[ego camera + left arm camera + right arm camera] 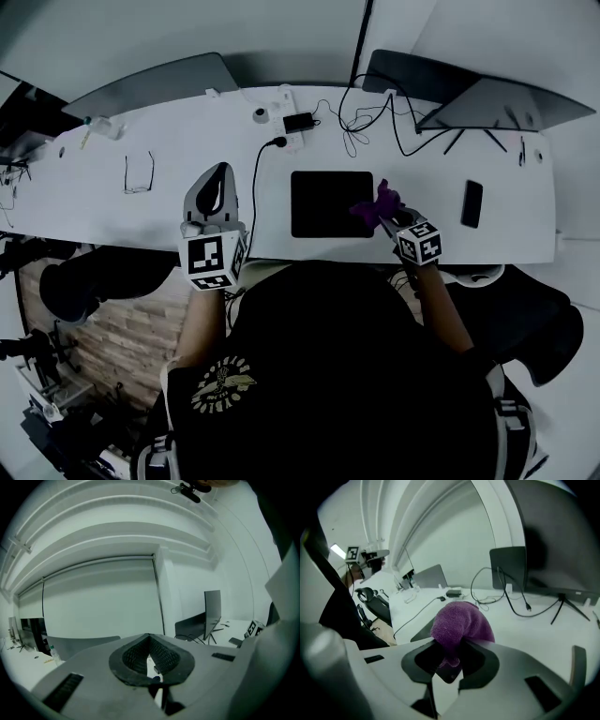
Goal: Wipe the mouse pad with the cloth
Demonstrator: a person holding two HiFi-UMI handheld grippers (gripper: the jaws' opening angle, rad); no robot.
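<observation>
A black square mouse pad (pixel 330 202) lies flat on the white desk (pixel 169 202). A purple cloth (pixel 377 205) hangs over the pad's right edge, pinched in my right gripper (pixel 394 217). In the right gripper view the cloth (pixel 461 624) bulges up out of the jaws, and a dark corner of the pad (pixel 423 631) shows just left of it. My left gripper (pixel 216 192) is held up over the desk's front edge, left of the pad. In the left gripper view its jaws (pixel 149 654) meet at the tips with nothing between them, pointing up at a wall.
Black cables (pixel 375 117) and a charger (pixel 298 122) lie behind the pad. A phone (pixel 472 203) rests to the right, glasses (pixel 138 174) to the left. Two laptops (pixel 155 86) (pixel 502 105) stand at the back. Black chairs (pixel 89 281) flank the person.
</observation>
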